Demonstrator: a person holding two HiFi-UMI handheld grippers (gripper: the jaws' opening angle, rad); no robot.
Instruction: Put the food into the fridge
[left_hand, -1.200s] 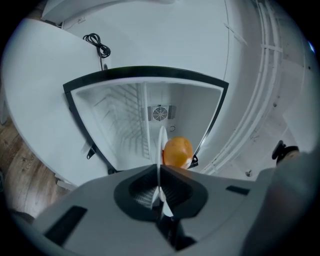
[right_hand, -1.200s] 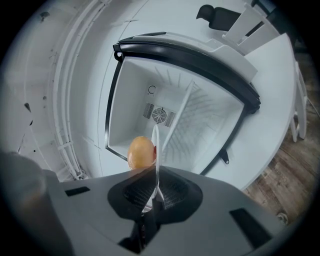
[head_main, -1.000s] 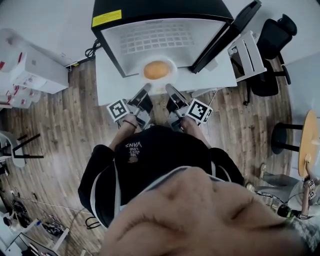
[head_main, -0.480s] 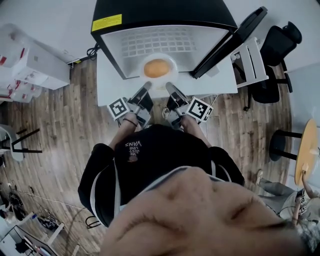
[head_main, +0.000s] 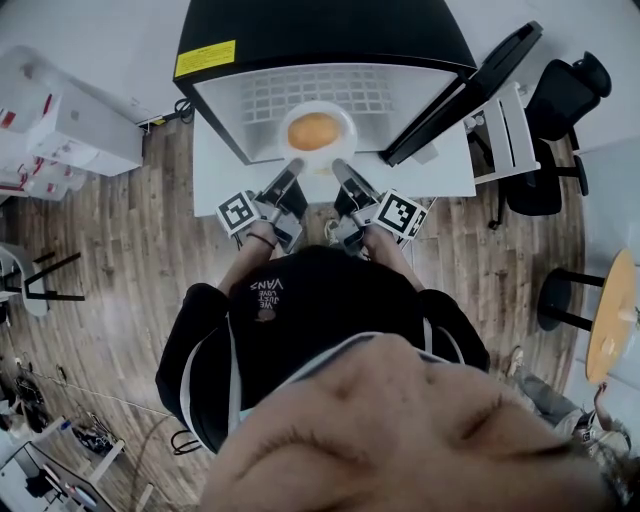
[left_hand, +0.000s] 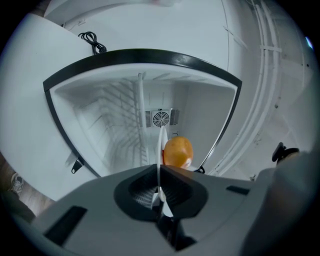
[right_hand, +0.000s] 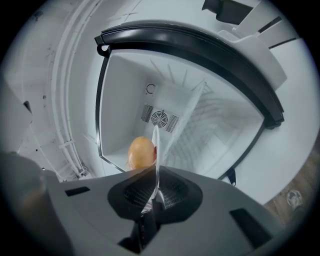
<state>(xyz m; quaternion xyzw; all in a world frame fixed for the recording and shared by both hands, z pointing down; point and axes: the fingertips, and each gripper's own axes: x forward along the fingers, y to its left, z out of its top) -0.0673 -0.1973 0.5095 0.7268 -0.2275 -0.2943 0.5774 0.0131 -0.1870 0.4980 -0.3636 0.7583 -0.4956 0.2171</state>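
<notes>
Clamping the plate (head_main: 348, 125) by its near rim: L gripper (left_hand: 160, 175) has its jaws pinched tight on the thin white edge, and R gripper (right_hand: 156, 182) does the same a bit further round the rim. Both gripper views show the plate edge-on. The food (head_main: 313, 131), round and orange-brown, sits mid-plate just beyond the jaws.

Vs 1 s ago: the plate was at the front lip of the fridge (head_main: 320, 30). Now it's past the lip, inside the opening and over the wire shelf (head_main: 320, 92). Both grippers have gone fwd w/ it, grip unchanged. The door (head_main: 470, 85) is as wide open as before, swung out to the right.

Count:
- 2 grippers, each w/ 1 marker cube (head_main: 238, 213) (head_main: 398, 215)
- 1 plate
- 1 food item
- 1 fridge w/ 1 door
- 1 round fan vent (left_hand: 161, 118) on the back wall, straight ahead of the plate edge in both gripper views
</notes>
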